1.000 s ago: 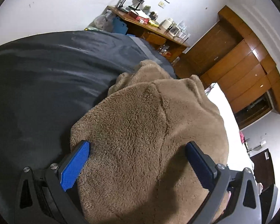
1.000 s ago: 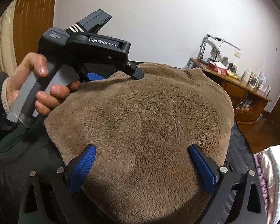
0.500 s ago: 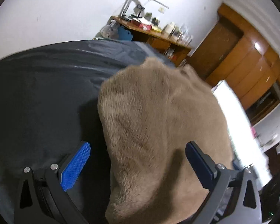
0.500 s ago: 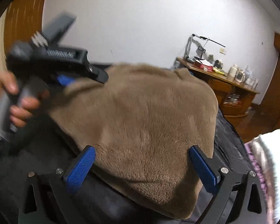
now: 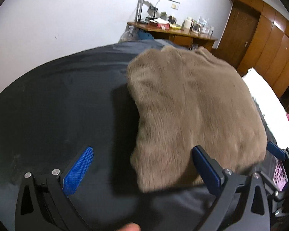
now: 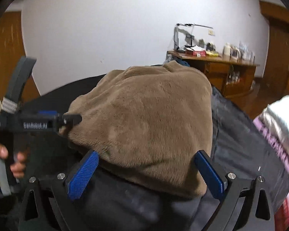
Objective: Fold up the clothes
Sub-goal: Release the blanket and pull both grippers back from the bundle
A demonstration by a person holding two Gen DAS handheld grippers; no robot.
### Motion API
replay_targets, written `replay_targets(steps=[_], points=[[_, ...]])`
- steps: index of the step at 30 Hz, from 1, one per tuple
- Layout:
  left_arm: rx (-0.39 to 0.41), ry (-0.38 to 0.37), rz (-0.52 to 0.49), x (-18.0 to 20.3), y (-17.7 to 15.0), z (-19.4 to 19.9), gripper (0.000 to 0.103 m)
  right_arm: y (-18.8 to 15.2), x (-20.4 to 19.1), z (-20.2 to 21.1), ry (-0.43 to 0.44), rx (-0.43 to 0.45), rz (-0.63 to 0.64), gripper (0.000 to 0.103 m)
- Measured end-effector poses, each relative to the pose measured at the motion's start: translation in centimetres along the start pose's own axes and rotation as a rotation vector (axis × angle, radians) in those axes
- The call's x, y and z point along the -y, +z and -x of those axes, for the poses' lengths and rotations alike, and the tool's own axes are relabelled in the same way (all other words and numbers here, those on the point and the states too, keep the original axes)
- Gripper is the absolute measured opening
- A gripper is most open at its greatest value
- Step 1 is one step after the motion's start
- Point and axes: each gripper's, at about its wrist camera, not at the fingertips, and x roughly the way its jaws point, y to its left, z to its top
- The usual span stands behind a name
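Observation:
A folded brown fleece garment point(image 5: 194, 104) lies on the dark bed cover point(image 5: 48, 105). My left gripper point(image 5: 144, 165) is open and empty, just short of the garment's near left edge. My right gripper point(image 6: 146, 171) is open and empty, its blue pads either side of the garment's near edge point(image 6: 144, 119). In the right wrist view the left gripper point(image 6: 34, 122) shows at the garment's left side, held by a hand. The right gripper's blue pad point(image 5: 275, 151) shows at the garment's right corner in the left wrist view.
A wooden desk point(image 5: 169, 31) with a lamp, jars and boxes stands against the white wall behind the bed. Wooden wardrobes point(image 5: 269, 44) fill the right. A white and pink bedding pile point(image 6: 275, 132) lies to the right of the garment.
Both grippers have drawn back off the garment. One second ago their pads straddled the fleece from above; now it lies flat on the bed with both grippers at its near edge.

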Motion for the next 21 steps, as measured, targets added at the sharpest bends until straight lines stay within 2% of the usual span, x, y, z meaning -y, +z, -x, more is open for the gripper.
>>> replay_targets(steps=[6, 10, 21], points=[[-0.013, -0.050, 0.003, 0.5, -1.8, 0.9, 0.102, -1.8, -1.2, 0.8, -0.019, -0.018, 0.006, 0.102], [-0.014, -0.036, -0.042, 1.3, -2.4, 1.1, 0.102, -2.7, -2.0, 1.2, -0.030, -0.022, 0.007, 0.102], [0.064, -0.061, -0.069, 1.9, -1.6, 4.0, 0.102, -2.5, -4.0, 3.6, -0.122, 0.104, 0.030, 0.102]])
